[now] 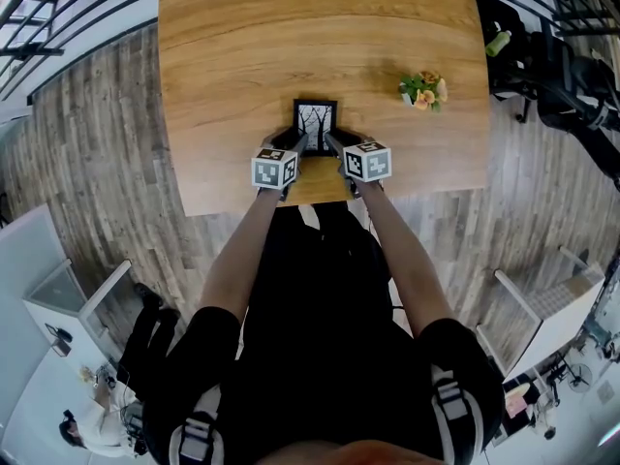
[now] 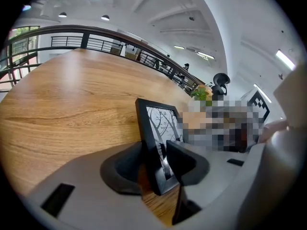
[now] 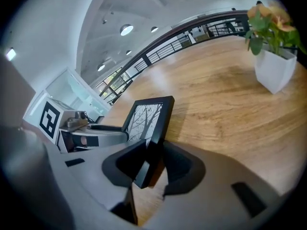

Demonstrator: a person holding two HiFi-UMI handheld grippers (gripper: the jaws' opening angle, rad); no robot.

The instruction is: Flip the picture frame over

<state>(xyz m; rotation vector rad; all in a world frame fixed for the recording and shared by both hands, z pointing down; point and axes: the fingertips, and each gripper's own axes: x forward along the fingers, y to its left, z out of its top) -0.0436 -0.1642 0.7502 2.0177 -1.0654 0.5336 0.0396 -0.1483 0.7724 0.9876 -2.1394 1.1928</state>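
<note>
Bracketing the picture frame (image 1: 316, 124) at its two lower corners, near the front edge of the counter (image 1: 242, 46). Frame up off its back, upright or nearly so, tree print turned toward the person. Left claw (image 2: 158, 163) parted around the left corner, pads close beside front and back, not pressing. Right claw (image 3: 152, 164) likewise open around the right corner, black edge between the pads. Small potted plant (image 1: 423, 89) well off to the right on the same counter.
</note>
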